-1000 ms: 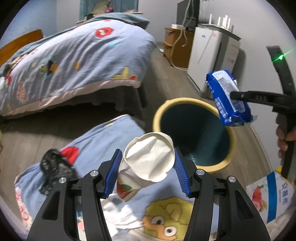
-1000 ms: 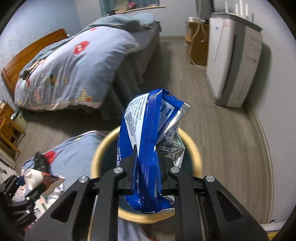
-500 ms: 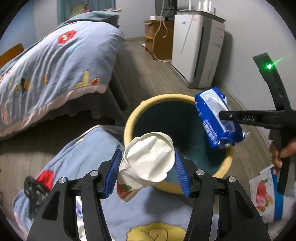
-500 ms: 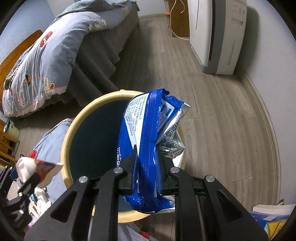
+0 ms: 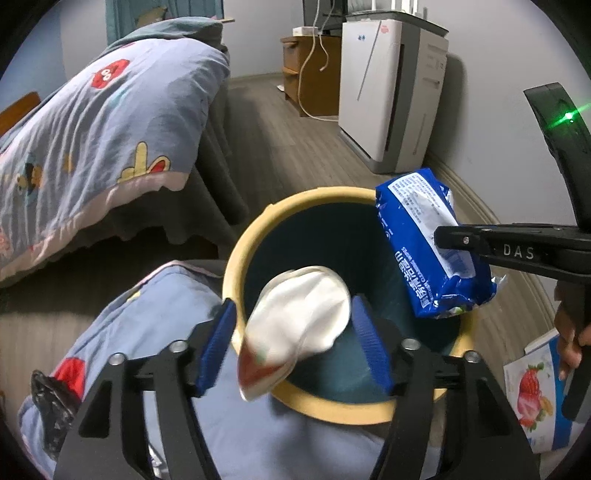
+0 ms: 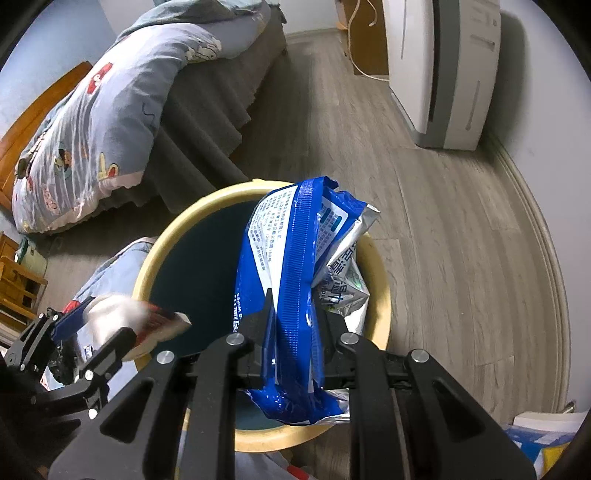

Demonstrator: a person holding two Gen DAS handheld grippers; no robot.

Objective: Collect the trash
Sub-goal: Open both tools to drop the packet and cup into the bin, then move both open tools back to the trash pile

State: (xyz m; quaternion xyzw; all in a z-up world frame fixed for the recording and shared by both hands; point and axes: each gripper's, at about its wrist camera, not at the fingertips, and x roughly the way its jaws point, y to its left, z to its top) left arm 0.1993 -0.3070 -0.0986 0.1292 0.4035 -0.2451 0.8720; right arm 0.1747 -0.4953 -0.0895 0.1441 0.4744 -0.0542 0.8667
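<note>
Both wrist views above bin (image 5: 343,410)

A crumpled cup (image 5: 299,325) is positioned over the bin's (image 5: 258,236) near rim, a wrapper (image 5: 428,243) over its right rim; a bed (image 5: 103,129) is set behind-left.

Bedroom, dim indoor light. Floor (image 6: 436,192) of grey wood-look planks, with a pale baseboard (image 6: 532,221) curving along the right wall. Walls (image 5: 491,92) plain, pale grey-lavender. Bed (image 5: 110,122) at left under a blue cartoon-print quilt with a pink edge; dark grey bed skirt (image 6: 207,122) hanging to the floor. Wooden headboard (image 6: 40,114) at far left in the right wrist view. White boxy appliance (image 5: 391,92) stands against the right wall. Beyond it, a brown wooden cabinet (image 5: 314,77) with white cables (image 5: 314,55) trailing down its front. Teal curtain (image 5: 122,18) behind the bed.
</note>
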